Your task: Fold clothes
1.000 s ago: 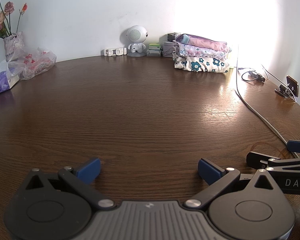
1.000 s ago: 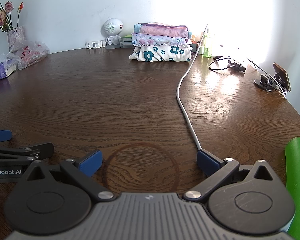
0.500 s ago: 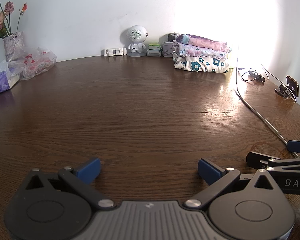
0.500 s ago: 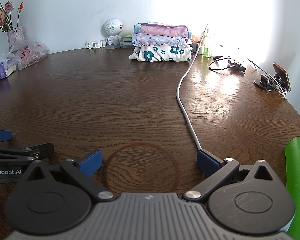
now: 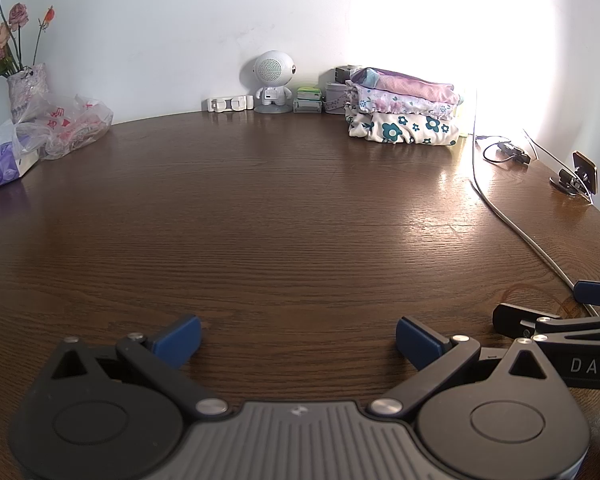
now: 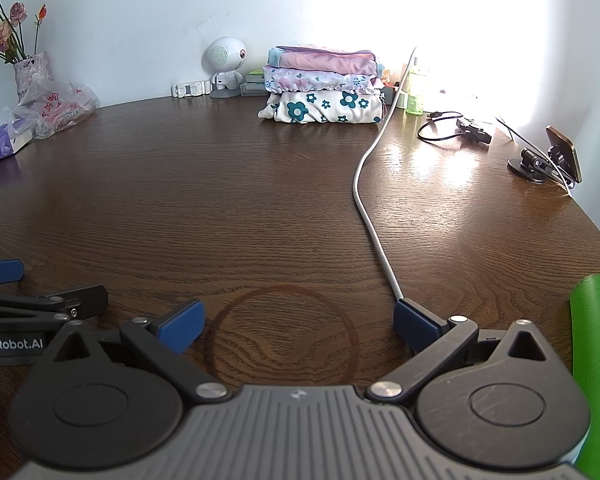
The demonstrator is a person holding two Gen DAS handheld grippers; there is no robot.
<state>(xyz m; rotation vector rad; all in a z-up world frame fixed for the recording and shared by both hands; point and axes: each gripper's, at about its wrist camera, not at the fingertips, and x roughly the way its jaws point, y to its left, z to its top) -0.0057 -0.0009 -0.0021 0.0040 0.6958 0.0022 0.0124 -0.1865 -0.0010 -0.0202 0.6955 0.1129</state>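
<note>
The left gripper (image 5: 298,336) and the right gripper (image 6: 298,322) sit low over the brown table (image 5: 260,208), side by side, each with its jaws wide apart and nothing between them. The folded clothes (image 6: 322,86) are stacked far across the table, by the wall, just beside a white toy robot (image 6: 225,66).

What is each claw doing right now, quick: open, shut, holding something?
Left claw: open, holding nothing, low over the table.
Right claw: open, holding nothing, a white cable beside one fingertip.
</note>
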